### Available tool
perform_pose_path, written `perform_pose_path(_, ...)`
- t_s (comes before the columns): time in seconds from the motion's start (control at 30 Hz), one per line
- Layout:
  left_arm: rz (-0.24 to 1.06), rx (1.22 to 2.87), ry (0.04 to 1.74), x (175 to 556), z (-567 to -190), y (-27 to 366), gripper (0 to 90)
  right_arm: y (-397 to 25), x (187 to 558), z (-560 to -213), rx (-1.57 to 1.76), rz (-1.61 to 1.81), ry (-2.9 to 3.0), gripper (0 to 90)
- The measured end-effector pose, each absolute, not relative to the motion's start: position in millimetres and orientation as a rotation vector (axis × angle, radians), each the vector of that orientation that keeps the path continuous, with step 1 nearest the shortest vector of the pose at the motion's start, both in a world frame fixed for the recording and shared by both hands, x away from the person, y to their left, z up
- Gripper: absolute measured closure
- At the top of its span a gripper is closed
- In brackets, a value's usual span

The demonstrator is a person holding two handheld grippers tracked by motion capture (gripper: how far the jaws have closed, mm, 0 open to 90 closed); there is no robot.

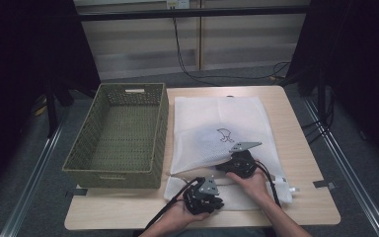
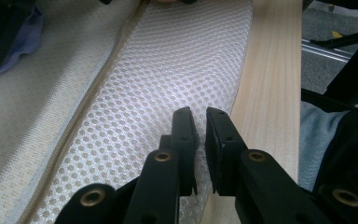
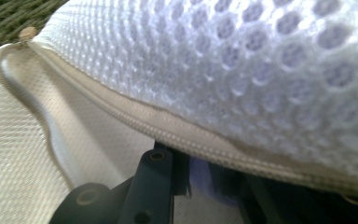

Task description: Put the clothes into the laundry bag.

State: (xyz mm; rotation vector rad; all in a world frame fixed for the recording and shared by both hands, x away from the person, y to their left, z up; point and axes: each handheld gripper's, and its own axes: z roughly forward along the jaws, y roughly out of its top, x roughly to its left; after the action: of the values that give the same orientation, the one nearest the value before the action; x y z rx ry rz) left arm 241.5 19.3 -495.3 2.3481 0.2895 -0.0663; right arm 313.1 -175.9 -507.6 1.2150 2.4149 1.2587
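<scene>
While a pale wooden desk (image 1: 296, 148) carries everything, a green woven basket (image 1: 121, 136) stands on its left half with nothing visible inside it. Just beside the basket, a white mesh laundry bag (image 1: 217, 123) lies flat on the right half of the desk, reaching from the far edge to near the person's side. A zipper (image 3: 135, 119) runs along the bag's near part, beside honeycomb mesh. The person's right hand (image 1: 250, 183) holds the right claw (image 1: 229, 165) at the bag's near edge; its jaws sit under the zipper seam with a bluish-purple bit between them, though whether they are pinching cannot be told. The left hand (image 1: 177, 217) holds the left claw (image 2: 200, 140) over the bag's near strip, jaws slightly apart, gripping nothing.
</scene>
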Motion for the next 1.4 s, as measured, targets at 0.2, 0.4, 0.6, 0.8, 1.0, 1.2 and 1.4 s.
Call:
perform_pose_path(0.2, -0.066, 2.363, 0.290, 242, -494, 20, 82.4, -174, 320, -507, 1.255, 1.240, 2.384, 78.8)
perform_pose_path(0.4, -0.063, 2.346, 0.293, 241, -496, 19, 82.6, -173, 328, -507, 1.267, 1.219, 2.365, 78.5)
perform_pose_path(0.6, -0.060, 2.354, 0.298, 241, -495, 20, 82.6, -172, 333, -506, 1.275, 1.203, 2.360, 77.2)
perform_pose_path(0.8, -0.059, 2.384, 0.286, 242, -493, 20, 82.5, -172, 338, -506, 1.283, 1.186, 2.339, 77.1)
perform_pose_path(1.0, -0.059, 2.378, 0.289, 241, -493, 20, 82.6, -171, 342, -507, 1.306, 1.188, 2.315, 77.2)
perform_pose_path(1.2, -0.060, 2.357, 0.298, 241, -495, 20, 82.7, -170, 344, -507, 1.322, 1.180, 2.291, 77.2)
perform_pose_path(1.4, -0.058, 2.381, 0.292, 241, -493, 20, 82.7, -168, 349, -506, 1.341, 1.143, 2.270, 76.7)
